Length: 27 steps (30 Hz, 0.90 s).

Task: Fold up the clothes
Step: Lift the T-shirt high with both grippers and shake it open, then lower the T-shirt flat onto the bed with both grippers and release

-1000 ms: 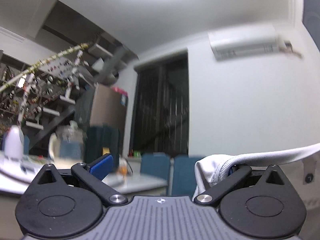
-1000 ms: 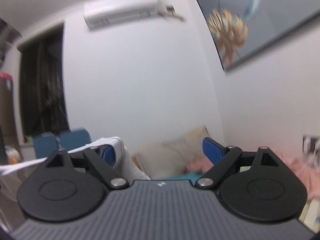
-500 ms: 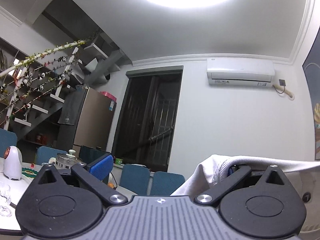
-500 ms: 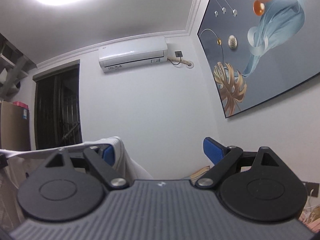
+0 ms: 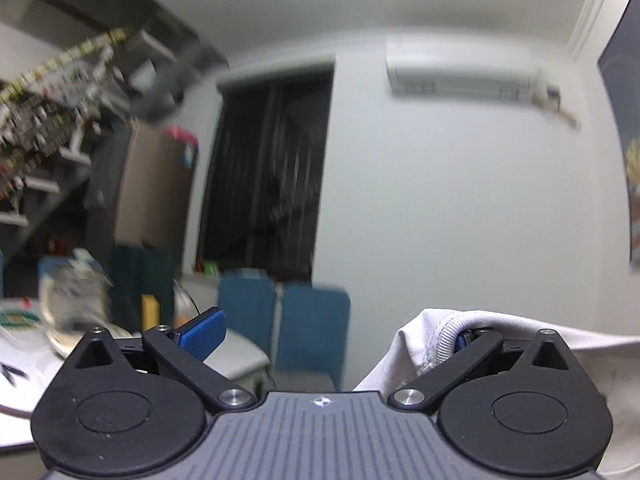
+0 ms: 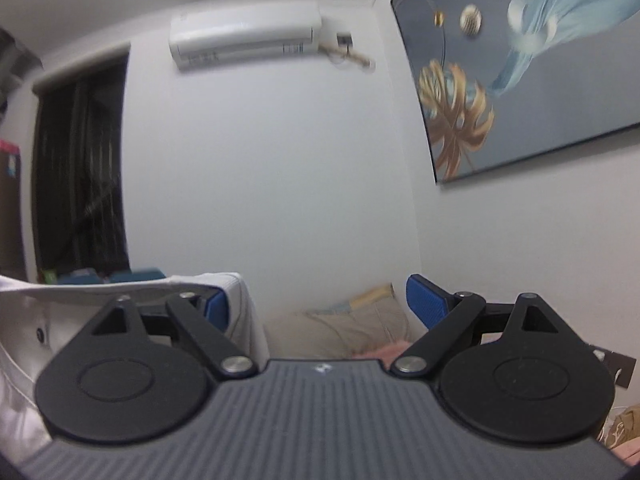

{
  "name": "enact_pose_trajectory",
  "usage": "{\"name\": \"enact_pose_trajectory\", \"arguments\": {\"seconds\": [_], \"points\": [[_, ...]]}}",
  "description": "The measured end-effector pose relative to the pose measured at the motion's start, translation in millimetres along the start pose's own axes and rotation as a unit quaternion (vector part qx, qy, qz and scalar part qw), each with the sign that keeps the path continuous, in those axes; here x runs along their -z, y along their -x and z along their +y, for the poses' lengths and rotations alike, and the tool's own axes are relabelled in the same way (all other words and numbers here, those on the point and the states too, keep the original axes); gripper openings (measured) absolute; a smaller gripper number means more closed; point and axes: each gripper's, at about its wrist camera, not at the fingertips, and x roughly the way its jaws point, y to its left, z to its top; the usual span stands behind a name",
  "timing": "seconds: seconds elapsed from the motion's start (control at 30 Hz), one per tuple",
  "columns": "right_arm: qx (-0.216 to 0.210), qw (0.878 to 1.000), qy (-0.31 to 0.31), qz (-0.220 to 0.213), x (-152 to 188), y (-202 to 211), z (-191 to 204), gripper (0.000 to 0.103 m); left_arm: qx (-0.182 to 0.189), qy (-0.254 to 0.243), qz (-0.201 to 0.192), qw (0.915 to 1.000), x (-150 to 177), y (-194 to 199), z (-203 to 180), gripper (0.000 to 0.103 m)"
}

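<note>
On the far left of the left wrist view a bench [image 5: 24, 360] carries a glass jar [image 5: 76, 312], blurred, with blue chairs [image 5: 280, 320] beyond it and a dark doorway [image 5: 272, 168] behind. The left gripper [image 5: 340, 330] stands wide open, its left blue pad bare, while a white garment [image 5: 432, 340] is draped over its right finger, ribbed edge curling around the pad. Nothing is pinched between the jaws; the cloth hangs hooked on that one finger.

The same garment [image 6: 120, 286] runs rightward to the right gripper [image 6: 320, 300], whose jaws are also spread wide, with the fabric lying over its left finger and falling down the left side of that view, a small button showing. So the cloth spans the gap between the two grippers, its long axis left to right, held up in the air with both cameras tilted toward the wall and an air conditioner [image 6: 244, 36]. Each gripper bears one end, neither nearer than the other.

Farther right, a cushion [image 6: 340, 324] and pink fabric [image 6: 384, 350] lie low and well beyond; a painting [image 6: 520, 72] hangs above. I judge the garment is being stretched out before laying it flat; since neither end is clamped, it could slip off a finger.
</note>
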Motion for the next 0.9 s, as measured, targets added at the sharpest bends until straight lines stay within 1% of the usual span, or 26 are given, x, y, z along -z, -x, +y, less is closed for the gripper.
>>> {"name": "enact_pose_trajectory", "arguments": {"seconds": [0.1,0.2,0.3,0.37,0.47,0.5,0.57,0.63,0.67,0.7,0.8,0.83,0.9], "points": [[0.013,1.000,0.007,0.024,29,-72,4,0.090,0.004,-0.001,0.035,0.9994,38,-78,-28,0.103],[0.016,0.998,-0.006,0.056,70,-151,1,0.090,0.003,-0.008,0.070,0.9975,91,-160,-59,0.103],[0.021,0.996,-0.013,0.089,122,-232,-3,0.090,0.003,-0.027,0.091,0.9955,159,-240,-92,0.103],[0.027,0.994,-0.010,0.109,163,-285,-4,0.090,0.004,-0.039,0.107,0.9936,214,-292,-114,0.103],[0.033,0.989,-0.003,0.142,236,-362,-6,0.089,0.006,-0.041,0.153,0.9874,305,-372,-143,0.103],[0.033,0.987,-0.003,0.155,262,-386,-7,0.089,0.006,-0.043,0.174,0.9837,335,-400,-150,0.103],[0.030,0.981,0.002,0.194,317,-431,-11,0.089,0.007,-0.048,0.223,0.9735,397,-448,-161,0.103],[0.030,0.968,0.013,0.250,372,-472,-14,0.089,0.031,-0.050,0.274,0.9600,460,-477,-170,0.103],[0.027,0.962,0.016,0.272,392,-486,-15,0.089,0.045,-0.054,0.302,0.9508,489,-491,-172,0.102],[0.022,0.960,0.016,0.278,397,-486,-14,0.089,0.051,-0.064,0.328,0.9410,514,-502,-174,0.102],[0.004,0.955,0.016,0.296,413,-488,-13,0.089,0.068,-0.106,0.369,0.9209,564,-513,-184,0.102],[-0.002,0.953,0.015,0.301,418,-489,-12,0.089,0.077,-0.121,0.368,0.9185,571,-513,-186,0.102],[-0.013,0.949,0.015,0.313,428,-490,-11,0.089,0.098,-0.151,0.349,0.9196,573,-511,-189,0.103]]}}
